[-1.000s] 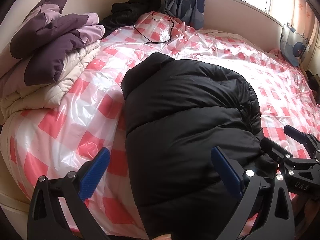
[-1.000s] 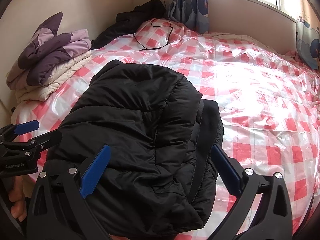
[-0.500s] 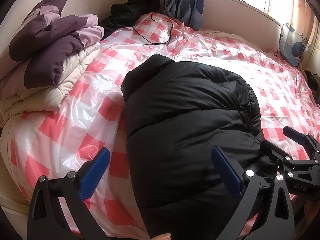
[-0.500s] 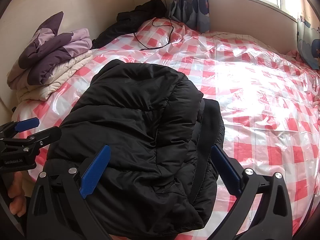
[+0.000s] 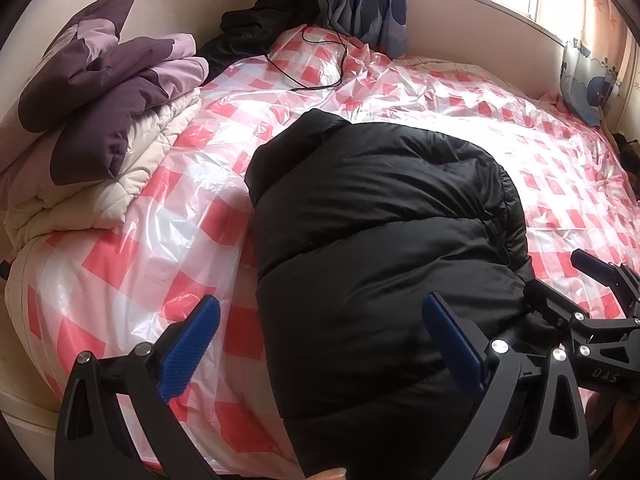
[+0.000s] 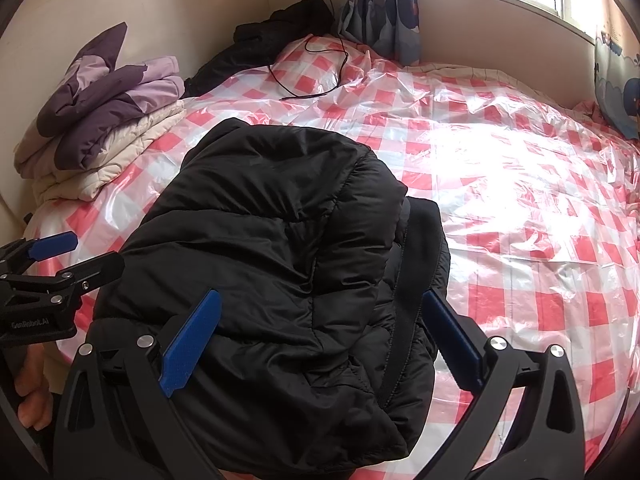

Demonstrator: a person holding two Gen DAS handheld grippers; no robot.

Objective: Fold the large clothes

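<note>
From the left wrist view, the left gripper (image 5: 320, 344) is hovering with its blue-padded fingers (image 5: 188, 344) spread wide, gripping nothing. The black puffer jacket (image 5: 380, 240) is lying folded into a bundle on the checked plastic sheet (image 5: 160, 208), reaching ahead from between the fingers and covering the right one's side. The right gripper (image 5: 560, 284) is showing at the far right, just beside the jacket's edge, also parted. A stack of folded quilts (image 5: 104, 120) is sitting well off ahead-left.

From the right wrist view, the right gripper (image 6: 320, 344) is gaping wide and empty, with the jacket (image 6: 288, 264) bulging between and ahead of its fingers. The left gripper (image 6: 68, 256) is poking in at the left, near the jacket.
</note>
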